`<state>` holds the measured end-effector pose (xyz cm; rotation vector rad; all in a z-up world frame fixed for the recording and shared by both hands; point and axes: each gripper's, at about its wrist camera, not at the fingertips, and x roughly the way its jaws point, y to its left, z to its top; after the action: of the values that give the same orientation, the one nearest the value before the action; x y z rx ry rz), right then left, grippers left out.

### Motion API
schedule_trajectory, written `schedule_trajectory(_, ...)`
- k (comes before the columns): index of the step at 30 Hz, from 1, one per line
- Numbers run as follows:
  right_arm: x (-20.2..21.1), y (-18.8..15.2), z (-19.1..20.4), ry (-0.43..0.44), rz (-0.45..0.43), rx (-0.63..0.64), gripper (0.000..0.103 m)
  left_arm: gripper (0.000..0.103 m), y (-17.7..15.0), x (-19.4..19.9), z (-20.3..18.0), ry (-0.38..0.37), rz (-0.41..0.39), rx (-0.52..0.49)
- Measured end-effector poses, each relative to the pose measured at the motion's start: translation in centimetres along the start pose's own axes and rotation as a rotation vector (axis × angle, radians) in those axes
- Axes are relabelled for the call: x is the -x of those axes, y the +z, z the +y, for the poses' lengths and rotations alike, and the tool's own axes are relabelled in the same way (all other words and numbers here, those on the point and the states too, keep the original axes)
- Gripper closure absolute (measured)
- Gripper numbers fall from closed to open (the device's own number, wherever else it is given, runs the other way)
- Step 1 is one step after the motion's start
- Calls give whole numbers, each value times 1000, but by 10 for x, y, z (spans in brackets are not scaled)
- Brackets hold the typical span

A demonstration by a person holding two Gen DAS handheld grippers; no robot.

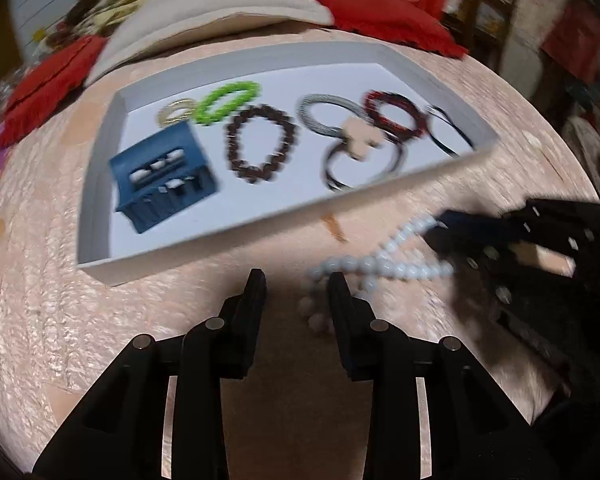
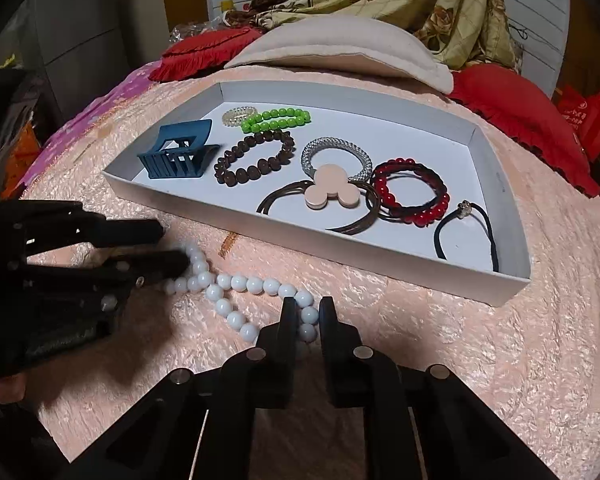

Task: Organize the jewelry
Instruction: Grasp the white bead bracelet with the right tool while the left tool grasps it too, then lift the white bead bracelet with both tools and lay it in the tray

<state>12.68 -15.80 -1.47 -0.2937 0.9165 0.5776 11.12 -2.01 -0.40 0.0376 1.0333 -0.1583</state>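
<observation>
A: Right gripper [image 2: 305, 312]?
B: Jaws nearly together, pinching the near end of the white bead strand [image 2: 236, 284] on the pink cloth [image 2: 420, 340].
A: Left gripper [image 2: 172, 248]?
B: Jaws apart, tips at the strand's far loop; grip unclear.
A: Beyond them?
B: White tray [image 2: 512, 216], just beside the strand, holding bracelets and a blue hair claw [image 2: 176, 156].

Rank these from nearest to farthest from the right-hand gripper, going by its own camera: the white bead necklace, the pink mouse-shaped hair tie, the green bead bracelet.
From the right gripper:
1. White bead necklace, on the pink cloth, with beads between the fingertips.
2. Pink mouse-shaped hair tie, mid-tray.
3. Green bead bracelet, at the tray's far wall, left of centre.
</observation>
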Motion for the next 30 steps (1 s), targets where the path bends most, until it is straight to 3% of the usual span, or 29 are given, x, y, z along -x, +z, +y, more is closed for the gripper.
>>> schedule_trajectory(5,0,-1,1,-1,-1,20,92,70,-1,-1,-3,-20,-14,-22)
schedule_trajectory(6,0,-1,1,1,-2,19,92,85,-1,0,-4,-29,-19,-27)
schedule_trajectory(7,1,-2,1,3,-4,17,92,94,-2,0,-6,-48,-17,-30)
schedule_trajectory(8,1,-2,2,0,-6,25,92,96,-3,1,-8,-66,-12,-32)
schedule_trajectory(16,7,-4,3,-13,-11,36,94,96,-4,10,-11,-83,-46,-17)
schedule_trajectory(24,55,0,2,6,-160,18,94,96,7,39,-6,-139,-118,14)
schedule_trajectory(30,71,1,0,7,-192,6,94,96,11,48,0,-140,-127,37)
